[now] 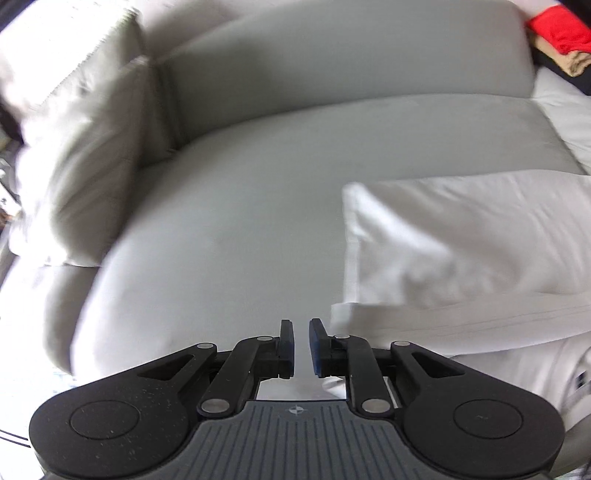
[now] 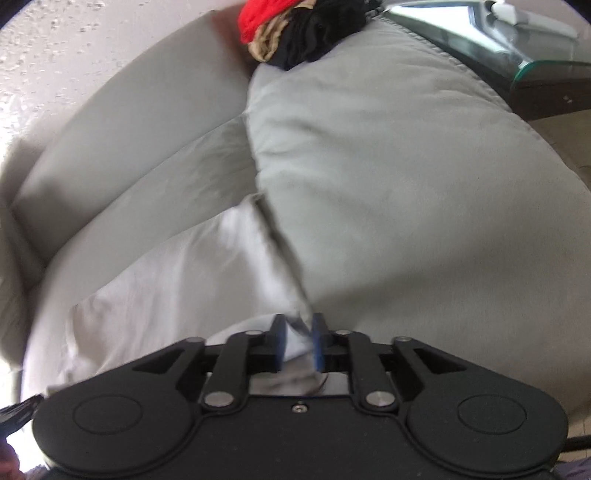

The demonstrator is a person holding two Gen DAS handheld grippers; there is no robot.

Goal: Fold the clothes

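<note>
Now, garment: white cotton cloth lies partly folded on the pale grey sofa seat, long axis running rightward from the left gripper.
Left claw: narrowly parted, empty, cloth corner just right.
Right gripper: pinching white fabric.
Beyond: red, tan, black clothes pile.

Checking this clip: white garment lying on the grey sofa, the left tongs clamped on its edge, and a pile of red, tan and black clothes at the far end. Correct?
Wrong tongs. In the left wrist view the left tongs hold nothing; in the right wrist view the right tongs clamp the white garment. The sofa and pile match.
</note>
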